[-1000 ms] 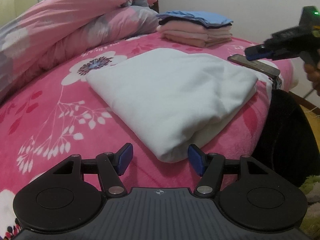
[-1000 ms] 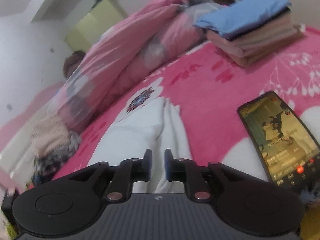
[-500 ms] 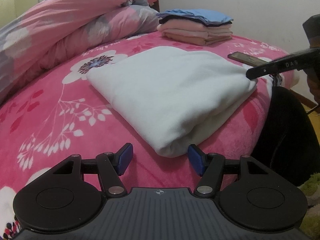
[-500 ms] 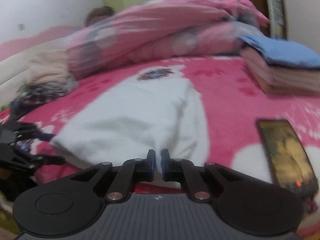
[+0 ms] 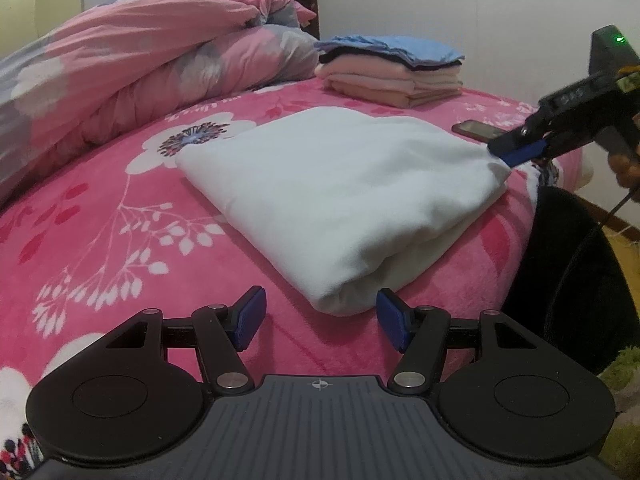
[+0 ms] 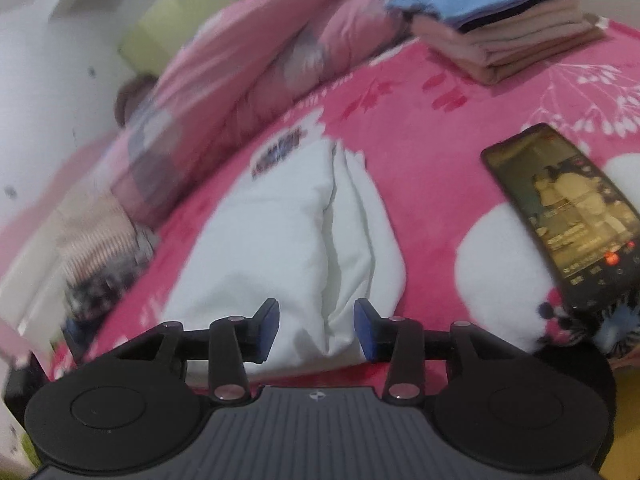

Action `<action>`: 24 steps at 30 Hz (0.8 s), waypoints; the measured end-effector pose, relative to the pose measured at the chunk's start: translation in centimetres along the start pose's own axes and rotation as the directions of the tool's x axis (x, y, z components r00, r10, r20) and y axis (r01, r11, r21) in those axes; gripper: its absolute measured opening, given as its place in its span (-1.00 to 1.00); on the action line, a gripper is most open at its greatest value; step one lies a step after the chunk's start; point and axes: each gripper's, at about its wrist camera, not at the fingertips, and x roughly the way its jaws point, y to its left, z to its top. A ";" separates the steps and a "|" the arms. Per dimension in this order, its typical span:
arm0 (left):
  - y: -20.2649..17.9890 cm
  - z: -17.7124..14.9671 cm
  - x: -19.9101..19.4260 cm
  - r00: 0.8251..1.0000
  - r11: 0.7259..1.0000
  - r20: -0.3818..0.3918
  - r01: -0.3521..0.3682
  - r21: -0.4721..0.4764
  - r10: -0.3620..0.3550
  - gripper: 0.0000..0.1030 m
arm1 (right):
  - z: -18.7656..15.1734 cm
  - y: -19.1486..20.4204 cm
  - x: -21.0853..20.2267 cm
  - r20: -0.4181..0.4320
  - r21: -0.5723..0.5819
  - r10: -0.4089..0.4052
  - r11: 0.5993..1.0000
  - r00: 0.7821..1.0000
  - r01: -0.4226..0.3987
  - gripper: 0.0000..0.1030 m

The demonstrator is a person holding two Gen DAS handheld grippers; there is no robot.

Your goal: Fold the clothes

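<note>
Bare pink blanket [image 5: 120,216] lies left of the folded white garment [image 5: 340,196]; right of it, a phone [image 6: 560,216]

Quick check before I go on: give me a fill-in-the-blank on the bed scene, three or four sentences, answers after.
1. The folded garment between the grippers is ____ in colour.
2. The top item of the folded stack is ____.
3. The phone lies with its screen facing ____.
4. The left gripper's jaws stand ____.

Missing words: white; blue; up; open
</note>
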 end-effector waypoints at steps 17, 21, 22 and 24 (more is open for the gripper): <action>-0.4 -0.3 0.0 0.998 1.000 0.050 0.025 -0.017 -0.024 0.19 | 0.6 1.5 2.3 -0.105 -0.045 -0.068 0.997 0.992 0.063 -0.07; -0.8 -0.3 -0.1 0.998 1.000 0.060 0.012 -0.003 -0.012 0.19 | 0.6 1.7 2.5 -0.109 -0.065 -0.065 0.996 0.992 0.058 -0.29; -0.9 -0.3 -0.1 0.998 1.000 0.060 0.005 -0.003 -0.004 0.19 | 0.7 1.8 2.5 -0.103 -0.072 -0.061 0.996 0.993 0.053 -0.76; -0.8 -0.1 0.0 0.999 1.000 0.052 -0.014 -0.018 0.015 0.19 | 1.0 2.3 2.1 -0.079 -0.074 -0.050 0.996 0.996 0.044 -0.77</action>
